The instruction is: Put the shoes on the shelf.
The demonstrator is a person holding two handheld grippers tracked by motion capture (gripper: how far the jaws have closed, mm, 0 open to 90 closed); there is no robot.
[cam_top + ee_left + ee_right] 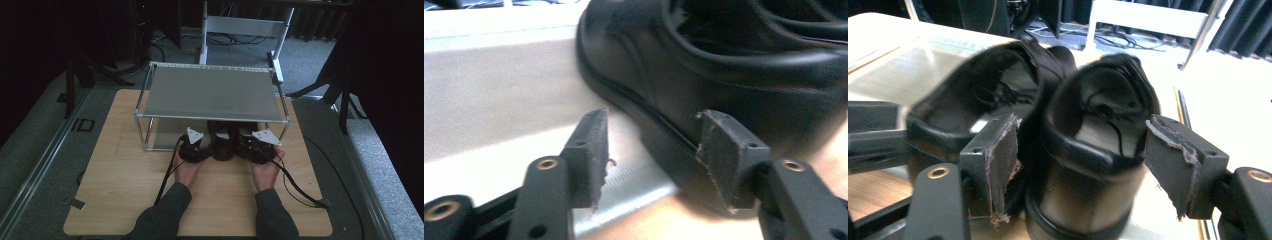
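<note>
High view puts the pair of black leather lace-up shoes (227, 140) under the grey metal rack (212, 92), heels poking out, both the left gripper (192, 147) and right gripper (260, 145) spread and pinching nothing, so a careless pull-back could snag a heel and drag a shoe out.

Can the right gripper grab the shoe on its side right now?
Probably yes. The right gripper has its jaws open on either side of the right shoe's heel, and nothing sits between them and the shoe.
</note>
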